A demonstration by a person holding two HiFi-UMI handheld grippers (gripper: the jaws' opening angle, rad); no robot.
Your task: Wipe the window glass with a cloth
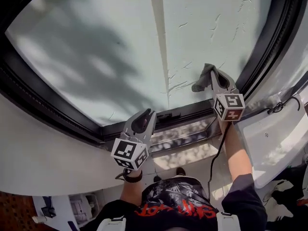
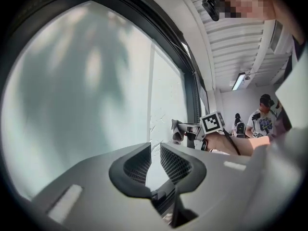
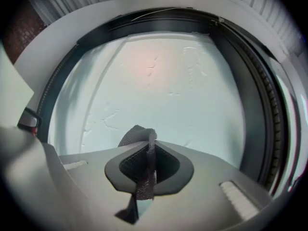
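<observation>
as the head view looks down, the window glass (image 1: 96,57) fills the upper half. it has two pale panes parted by one upright bar (image 1: 159,37), inside a dark frame (image 1: 43,105) above a white ledge (image 1: 48,158). soft shadows mottle the left pane. there are two hand-held grippers. the left hand-held gripper (image 1: 143,120) sits near 6 o'clock by the lower frame. the right hand-held gripper (image 1: 215,75) sits toward 3 o'clock and holds the one grey cloth (image 1: 202,81) up at the right pane.

from the left gripper view, the left jaws stand a narrow gap apart with nothing between them. the glass spreads from 9 to 12 o'clock. at 3 o'clock the room shows a white ribbed ceiling (image 2: 226,42), one lit lamp (image 2: 238,81) and a person (image 2: 262,121) in the background.

from the right gripper view, the jaws are clamped on the cloth, which bunches above them and hangs below. the pane lies ahead, with the frame curving round at 3 o'clock.
</observation>
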